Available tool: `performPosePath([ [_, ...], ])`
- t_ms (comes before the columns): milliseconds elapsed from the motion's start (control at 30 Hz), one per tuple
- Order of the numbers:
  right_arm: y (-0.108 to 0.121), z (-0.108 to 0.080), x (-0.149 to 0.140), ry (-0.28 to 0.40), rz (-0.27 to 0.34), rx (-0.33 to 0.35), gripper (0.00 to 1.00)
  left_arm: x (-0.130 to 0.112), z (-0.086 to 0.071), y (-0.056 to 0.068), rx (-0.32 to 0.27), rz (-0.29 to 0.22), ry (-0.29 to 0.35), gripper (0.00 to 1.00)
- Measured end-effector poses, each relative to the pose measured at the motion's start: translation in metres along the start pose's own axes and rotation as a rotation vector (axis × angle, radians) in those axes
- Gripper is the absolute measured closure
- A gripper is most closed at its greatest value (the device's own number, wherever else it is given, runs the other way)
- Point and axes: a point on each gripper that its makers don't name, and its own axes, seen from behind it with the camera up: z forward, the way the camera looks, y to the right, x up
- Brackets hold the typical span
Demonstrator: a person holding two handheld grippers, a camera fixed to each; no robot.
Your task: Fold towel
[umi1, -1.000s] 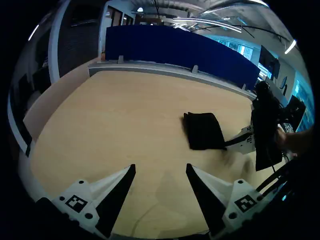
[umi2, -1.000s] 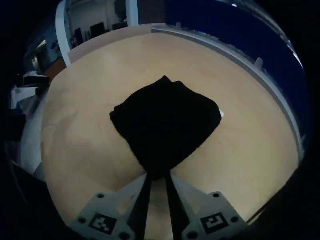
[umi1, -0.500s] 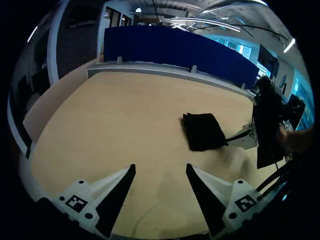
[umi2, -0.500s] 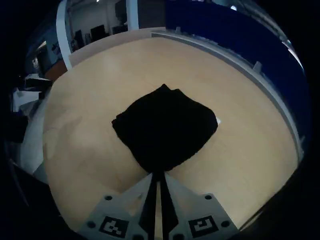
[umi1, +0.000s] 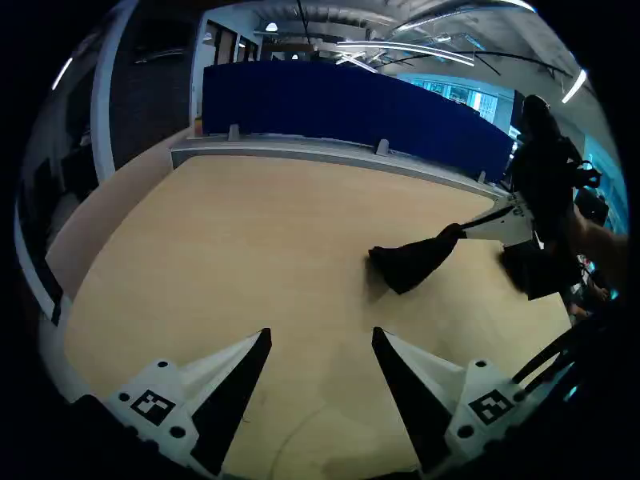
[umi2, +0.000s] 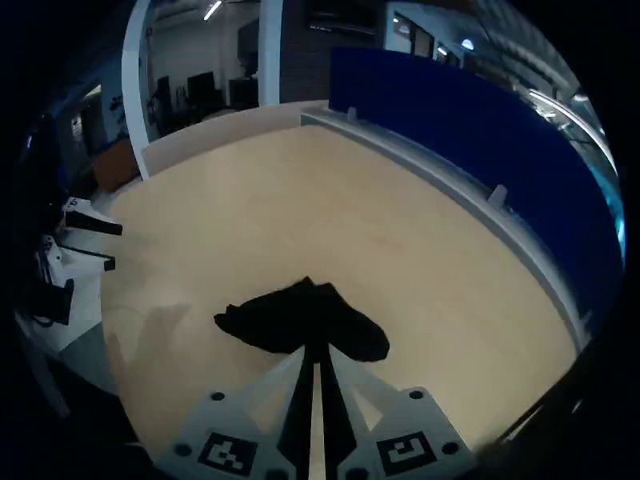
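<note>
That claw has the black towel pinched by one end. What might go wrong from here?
1. The right claw grips the black cloth towel by one edge only, so the rest hangs slanted and may bunch up or unfold.
2. The pinch looks small; the towel could slip out and drop onto the light wooden table.
3. The left claw is open and well apart from the towel, so nothing supports the hanging end.
</note>
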Motion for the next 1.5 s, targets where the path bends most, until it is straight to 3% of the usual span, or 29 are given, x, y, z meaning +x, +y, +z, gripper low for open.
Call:
performPosePath([
  [300,0.018,-0.033,0.051,0.085,-0.007,-0.029,0.95,0.016,-0.001,0.006,-0.012,0.016,0.03,0.07],
  [667,0.049,-0.062,0.047,0.104,0.023,-0.078,0.95,0.028,0.0,0.018,-0.032,0.038,0.051,0.06],
  [1000,0.116,-0.108,0.04,0.126,0.082,-0.166,0.95,0.036,0.005,0.031,-0.052,0.055,0.051,0.06],
  [1500,0.231,-0.189,-0.005,0.089,0.116,-0.321,0.95,0.048,0.016,0.055,-0.069,0.081,0.05,0.07],
])
